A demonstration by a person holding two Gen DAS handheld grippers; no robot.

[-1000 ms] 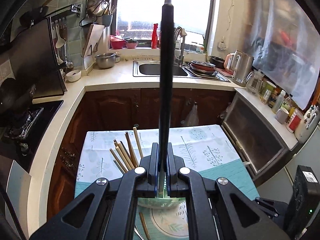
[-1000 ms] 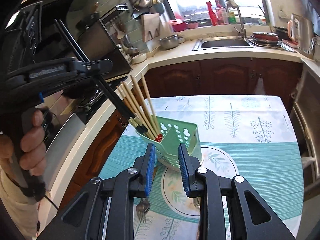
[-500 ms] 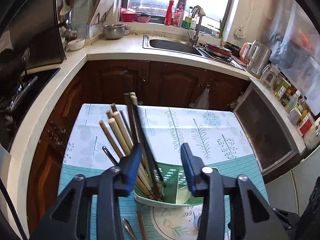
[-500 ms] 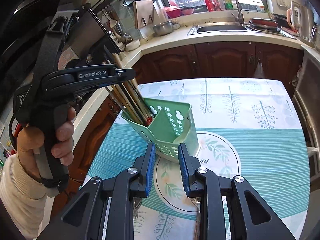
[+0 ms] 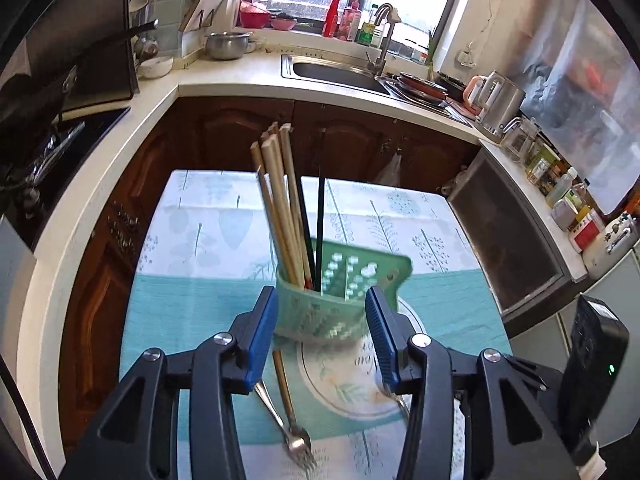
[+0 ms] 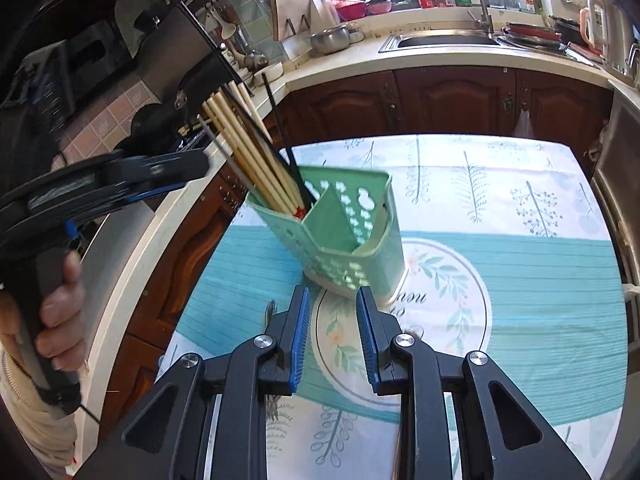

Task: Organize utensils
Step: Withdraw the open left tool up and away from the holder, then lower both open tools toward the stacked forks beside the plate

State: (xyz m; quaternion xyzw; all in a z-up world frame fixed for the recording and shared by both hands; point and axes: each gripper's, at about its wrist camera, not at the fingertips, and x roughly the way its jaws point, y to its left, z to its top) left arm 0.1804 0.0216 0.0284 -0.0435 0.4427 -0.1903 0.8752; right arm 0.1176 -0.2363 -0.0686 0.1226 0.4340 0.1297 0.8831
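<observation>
A green perforated utensil holder (image 5: pixel 340 308) (image 6: pixel 348 240) stands on the teal placemat (image 6: pixel 540 272). Its left compartment holds several wooden chopsticks (image 5: pixel 280 200) (image 6: pixel 248 152) and two black chopsticks (image 5: pixel 320 216). My left gripper (image 5: pixel 320 300) hovers just in front of the holder, its jaws opening with nothing between the pads; the right wrist view shows it (image 6: pixel 188 172) left of the chopsticks, held by a hand (image 6: pixel 60 320). A fork (image 5: pixel 294 436) and a wooden chopstick (image 5: pixel 282 376) lie on the placemat below it. My right gripper (image 6: pixel 332 296) stands open and empty near the holder's base.
The table's tree-print cloth (image 5: pixel 208 208) stretches behind the holder. Another metal utensil (image 5: pixel 396 396) lies partly hidden under my left gripper's right finger. A fork (image 6: pixel 271 312) shows beside my right gripper's left finger. Kitchen counter (image 5: pixel 224 84), sink (image 5: pixel 332 72) and dark cabinets surround the table.
The left gripper opened and let go of the black chopsticks, which now stand in the holder. It then dropped lower toward the holder's front. The right gripper also sank closer to the table.
</observation>
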